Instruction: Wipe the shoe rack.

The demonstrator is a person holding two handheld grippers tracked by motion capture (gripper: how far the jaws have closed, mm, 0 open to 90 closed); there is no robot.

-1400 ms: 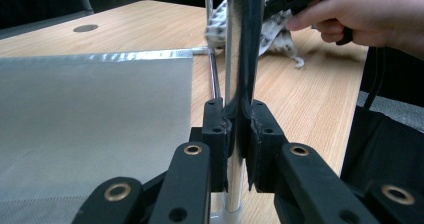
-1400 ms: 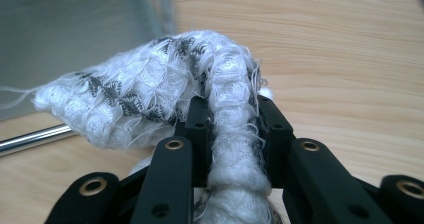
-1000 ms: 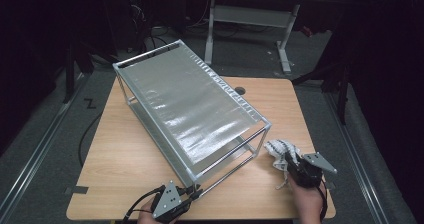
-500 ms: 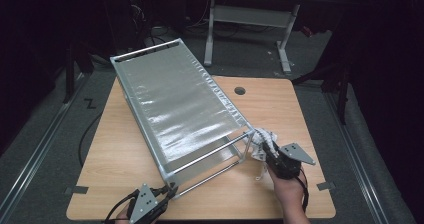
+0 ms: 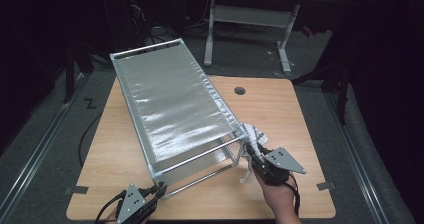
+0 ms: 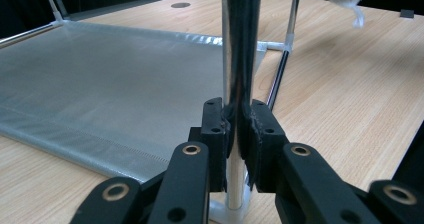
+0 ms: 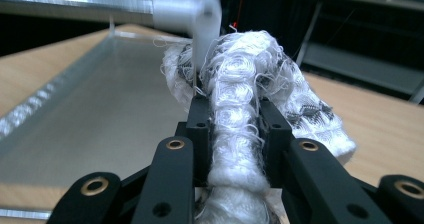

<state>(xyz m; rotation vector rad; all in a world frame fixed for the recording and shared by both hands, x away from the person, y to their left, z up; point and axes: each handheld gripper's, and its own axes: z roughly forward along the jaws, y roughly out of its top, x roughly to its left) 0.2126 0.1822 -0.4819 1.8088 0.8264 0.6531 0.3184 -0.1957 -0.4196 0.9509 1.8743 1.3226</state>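
Note:
A metal-framed rack [image 5: 170, 104] with a silvery mesh top stands askew on the wooden table [image 5: 305, 119]. My left gripper [image 5: 156, 193] is at the rack's near left corner, shut on its chrome upright post [image 6: 240, 44]. In the left gripper view, the left gripper [image 6: 239, 129] pinches that post, and the mesh [image 6: 110, 84] spreads out to the left. My right gripper [image 5: 252, 151] is shut on a white fluffy cloth [image 5: 255, 134] and holds it against the rack's near right corner. The right gripper [image 7: 235, 124] squeezes the cloth [image 7: 240, 69] just under the white corner joint [image 7: 200, 14].
A round cable hole [image 5: 239, 90] lies in the table behind the rack. Grey tape tabs mark the front edge at left [image 5: 76, 190] and right [image 5: 325, 186]. Another desk frame [image 5: 250, 14] stands beyond, on dark floor.
The rack's near end has swung to the left, with my left gripper on its post. My right gripper carried the cloth leftward and up to the rack's near right corner.

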